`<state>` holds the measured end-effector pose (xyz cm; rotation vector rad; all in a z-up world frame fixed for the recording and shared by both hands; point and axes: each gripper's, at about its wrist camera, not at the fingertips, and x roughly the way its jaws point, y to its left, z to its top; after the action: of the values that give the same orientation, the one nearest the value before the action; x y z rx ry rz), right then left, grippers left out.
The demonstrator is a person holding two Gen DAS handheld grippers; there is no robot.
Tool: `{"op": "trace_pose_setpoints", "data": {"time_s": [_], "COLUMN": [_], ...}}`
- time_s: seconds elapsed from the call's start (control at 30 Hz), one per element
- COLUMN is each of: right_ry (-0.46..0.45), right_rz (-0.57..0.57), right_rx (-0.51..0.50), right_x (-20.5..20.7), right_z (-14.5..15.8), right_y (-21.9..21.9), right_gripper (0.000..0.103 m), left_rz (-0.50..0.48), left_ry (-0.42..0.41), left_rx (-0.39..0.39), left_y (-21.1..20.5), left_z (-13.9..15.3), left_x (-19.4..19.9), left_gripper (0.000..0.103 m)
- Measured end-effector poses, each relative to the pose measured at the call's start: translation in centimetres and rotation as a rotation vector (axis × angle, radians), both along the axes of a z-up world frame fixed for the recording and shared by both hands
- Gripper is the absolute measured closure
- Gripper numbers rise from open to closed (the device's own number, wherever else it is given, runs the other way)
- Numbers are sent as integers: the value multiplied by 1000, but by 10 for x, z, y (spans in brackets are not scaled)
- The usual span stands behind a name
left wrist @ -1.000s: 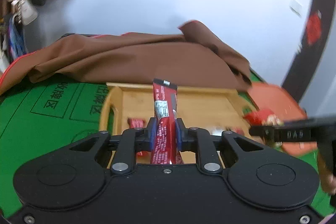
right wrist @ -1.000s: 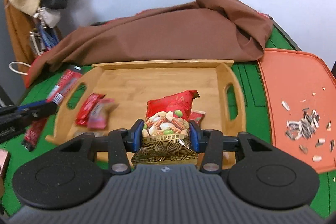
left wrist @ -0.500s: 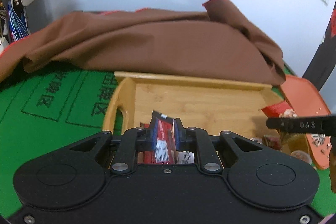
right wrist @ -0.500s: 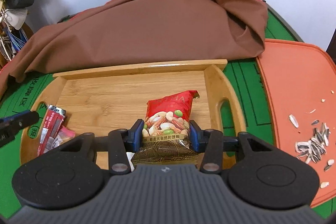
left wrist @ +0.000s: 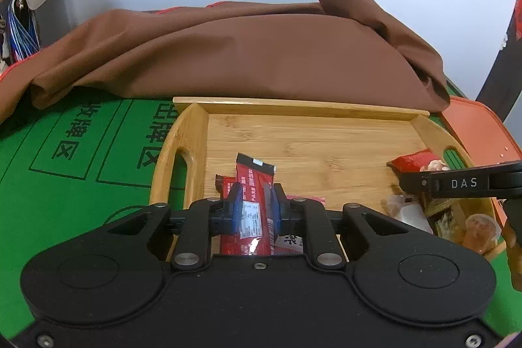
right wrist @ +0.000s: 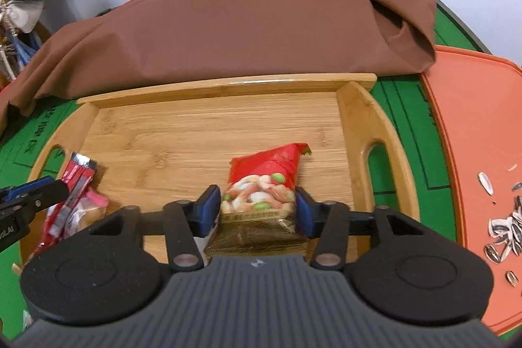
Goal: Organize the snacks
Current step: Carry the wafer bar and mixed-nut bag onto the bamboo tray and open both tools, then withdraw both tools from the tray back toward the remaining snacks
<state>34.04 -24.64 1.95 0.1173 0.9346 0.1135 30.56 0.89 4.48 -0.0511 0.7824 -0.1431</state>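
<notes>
Red snack bar clamped in left tongs, nut packet seemingly loose between right tongs, over bamboo tray
</notes>
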Motion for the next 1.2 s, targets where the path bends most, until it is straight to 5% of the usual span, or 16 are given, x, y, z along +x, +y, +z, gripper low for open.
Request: {"op": "trace_pose_setpoints", "data": {"time_s": [0.5, 0.8, 1.2], "right_ry": [-99, -156, -175], "right_rz": [77, 119, 134], "right_rx": [-24, -19, -35], "right_x": [-64, -117, -176], "right_z": [27, 38, 21], "right_y": [7, 6, 7], "right_gripper": [16, 9, 0], "left_rz": [-69, -104, -102], "left_ry": [-96, -158, -153], "left_rx": [0, 18, 38], "left_y": [3, 6, 16], "left_z": [21, 24, 1], "left_x": [-66, -123, -169], "left_gripper": [21, 4, 1]}}
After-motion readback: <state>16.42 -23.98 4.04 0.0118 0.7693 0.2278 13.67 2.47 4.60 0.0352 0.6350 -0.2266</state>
